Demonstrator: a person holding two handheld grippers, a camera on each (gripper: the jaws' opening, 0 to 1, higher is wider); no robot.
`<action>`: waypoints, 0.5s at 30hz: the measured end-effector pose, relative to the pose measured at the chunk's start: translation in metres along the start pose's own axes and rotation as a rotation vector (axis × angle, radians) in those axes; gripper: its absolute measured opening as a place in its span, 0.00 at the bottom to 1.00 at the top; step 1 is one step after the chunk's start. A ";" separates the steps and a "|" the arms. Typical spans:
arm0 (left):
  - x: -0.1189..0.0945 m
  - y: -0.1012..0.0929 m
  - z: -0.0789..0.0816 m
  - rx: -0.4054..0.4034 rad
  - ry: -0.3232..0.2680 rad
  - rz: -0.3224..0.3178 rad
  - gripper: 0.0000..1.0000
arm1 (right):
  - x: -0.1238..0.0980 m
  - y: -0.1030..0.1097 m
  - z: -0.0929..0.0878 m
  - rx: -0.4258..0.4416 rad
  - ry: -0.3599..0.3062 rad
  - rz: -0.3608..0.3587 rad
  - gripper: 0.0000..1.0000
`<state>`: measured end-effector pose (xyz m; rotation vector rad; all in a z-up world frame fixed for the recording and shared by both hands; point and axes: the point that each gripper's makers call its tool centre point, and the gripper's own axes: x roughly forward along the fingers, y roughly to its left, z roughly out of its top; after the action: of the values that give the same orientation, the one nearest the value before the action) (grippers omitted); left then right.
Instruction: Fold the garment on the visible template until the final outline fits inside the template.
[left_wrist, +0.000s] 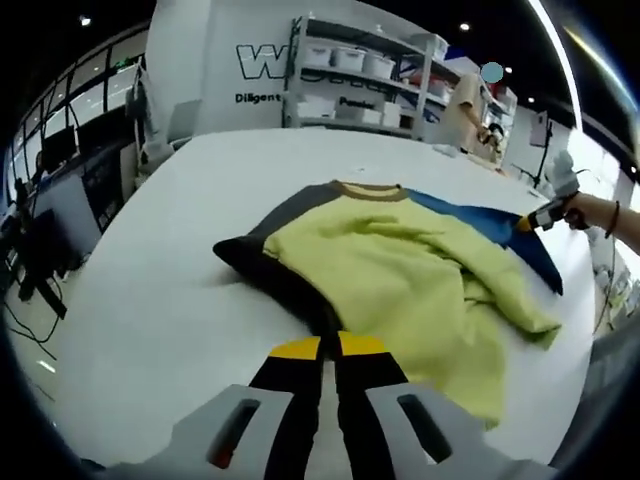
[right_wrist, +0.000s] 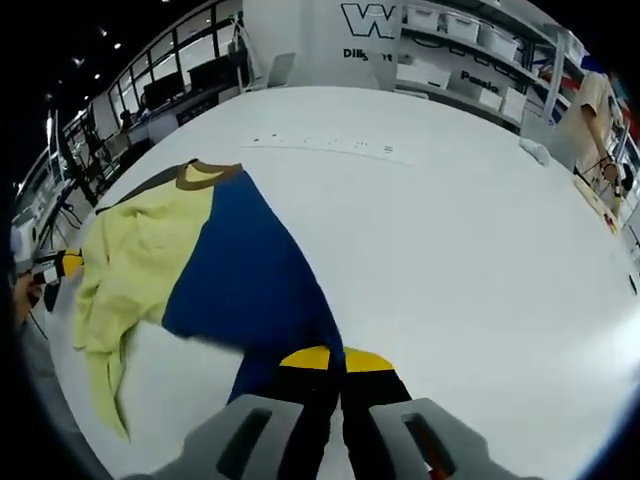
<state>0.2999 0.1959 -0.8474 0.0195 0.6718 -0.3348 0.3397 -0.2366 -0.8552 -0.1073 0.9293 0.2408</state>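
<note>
On the white table (left_wrist: 150, 300) lies the garment (left_wrist: 400, 270), a sweatshirt in yellow, blue and dark panels with a brown collar (left_wrist: 372, 189), near the table's middle. It is bunched, not flat: yellow cloth is heaped over the body and one yellow sleeve (right_wrist: 100, 350) trails loose.

Left gripper (left_wrist: 330, 345): jaws closed on the dark hem edge at the near side. Right gripper (right_wrist: 327, 357): jaws closed on the edge of the blue panel (right_wrist: 250, 280). Each gripper also shows small in the other's view, at opposite ends of the cloth.

Progress, by my judgement: early. The grips suggest spreading or a first fold under way; no tidy fold is finished. No template outline can be made out on the table (a faint row of marks (right_wrist: 325, 145) sits beyond the collar, too small to read), so fit cannot be assessed. Remaining: flatten the heap, tuck the sleeves, fold to outline.

Surroundings: shelving with bins (left_wrist: 360, 75) behind, a person (right_wrist: 595, 110) at the far side, desks and screens (right_wrist: 190, 80) off to one edge. Nothing rests on the table near the garment; the rumpled yellow layer is the main hindrance.
</note>
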 end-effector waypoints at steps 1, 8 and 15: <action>0.000 0.002 0.000 0.019 0.002 0.007 0.05 | 0.000 0.000 0.000 -0.002 0.000 0.001 0.00; -0.013 0.024 0.005 0.030 -0.004 0.062 0.05 | 0.000 -0.001 0.003 -0.008 -0.016 0.015 0.00; -0.028 0.058 0.009 0.069 0.019 0.140 0.05 | -0.005 -0.003 0.006 0.104 -0.047 0.068 0.00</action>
<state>0.3029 0.2583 -0.8285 0.1349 0.6735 -0.2229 0.3424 -0.2391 -0.8477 0.0257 0.8982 0.2563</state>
